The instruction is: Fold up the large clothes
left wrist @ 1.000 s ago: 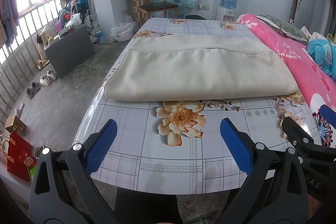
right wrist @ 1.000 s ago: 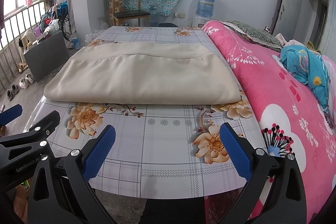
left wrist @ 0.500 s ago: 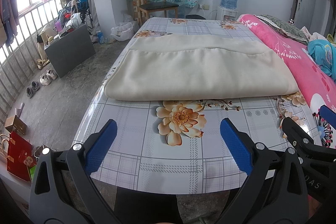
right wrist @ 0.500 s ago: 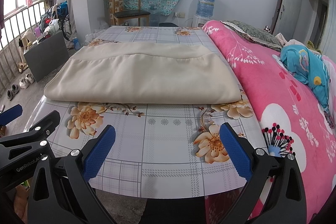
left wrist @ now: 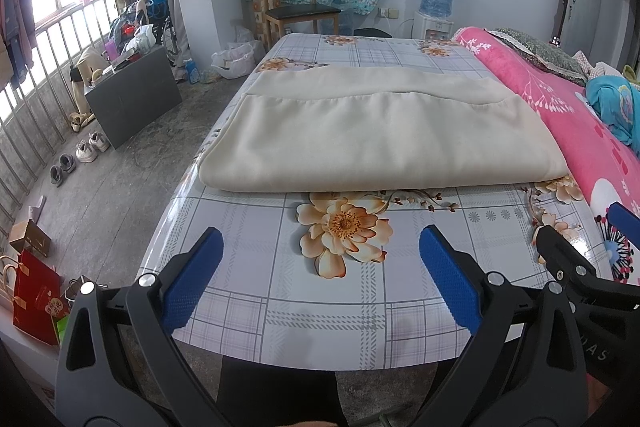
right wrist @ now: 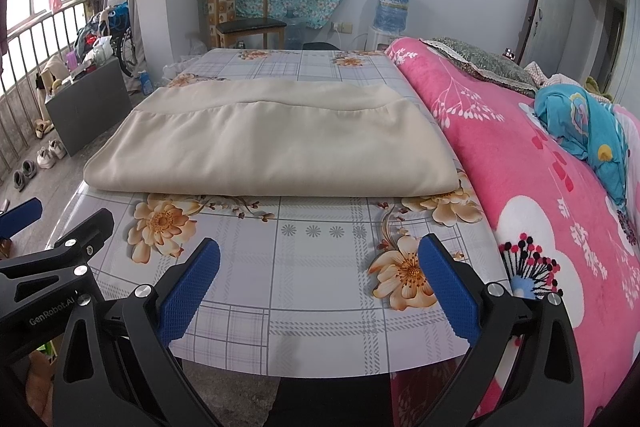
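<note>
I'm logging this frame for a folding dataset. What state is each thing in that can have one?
cream garment: folded flat on the table, top layer stopping short of the far edge, untouched
left gripper: open, empty, over the table's near edge
right gripper: open, empty, over the table's near edge
table: covered by a floral plaid cloth
wooden chair: upright, seat empty

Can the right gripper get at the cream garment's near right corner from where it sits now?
Probably yes. The right gripper is open, and only bare tablecloth lies between it and the cream garment.
</note>
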A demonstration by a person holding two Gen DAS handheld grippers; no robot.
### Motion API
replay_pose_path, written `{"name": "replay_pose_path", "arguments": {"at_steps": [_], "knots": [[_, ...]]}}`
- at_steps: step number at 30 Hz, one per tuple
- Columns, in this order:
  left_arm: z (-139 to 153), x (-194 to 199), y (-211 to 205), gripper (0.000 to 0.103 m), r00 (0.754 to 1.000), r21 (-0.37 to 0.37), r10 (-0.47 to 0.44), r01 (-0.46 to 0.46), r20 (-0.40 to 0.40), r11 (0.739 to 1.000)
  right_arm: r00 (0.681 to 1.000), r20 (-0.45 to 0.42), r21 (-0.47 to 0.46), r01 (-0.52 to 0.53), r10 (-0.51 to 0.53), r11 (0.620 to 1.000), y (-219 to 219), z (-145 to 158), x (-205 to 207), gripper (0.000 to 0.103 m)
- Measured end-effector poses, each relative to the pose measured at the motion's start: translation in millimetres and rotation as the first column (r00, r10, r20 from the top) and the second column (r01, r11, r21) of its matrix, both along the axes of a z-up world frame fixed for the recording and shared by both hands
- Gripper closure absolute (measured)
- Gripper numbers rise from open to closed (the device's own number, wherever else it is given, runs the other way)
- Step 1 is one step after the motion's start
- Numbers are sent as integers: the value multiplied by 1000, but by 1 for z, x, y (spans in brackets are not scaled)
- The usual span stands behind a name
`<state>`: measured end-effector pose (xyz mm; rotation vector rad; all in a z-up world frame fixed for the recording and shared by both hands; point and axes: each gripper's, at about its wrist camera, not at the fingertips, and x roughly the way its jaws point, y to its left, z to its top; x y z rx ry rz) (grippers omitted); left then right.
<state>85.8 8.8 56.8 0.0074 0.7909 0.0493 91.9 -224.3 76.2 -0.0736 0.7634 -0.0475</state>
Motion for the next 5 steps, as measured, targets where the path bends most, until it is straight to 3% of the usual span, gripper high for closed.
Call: {"name": "replay_pose_path", "arguments": {"at_steps": [5], "knots": [[2,2,3,8,1000,0,-2,2,-1,1000,1000,-3,1,1,-1,1000,3,-3,-3,6]]}}
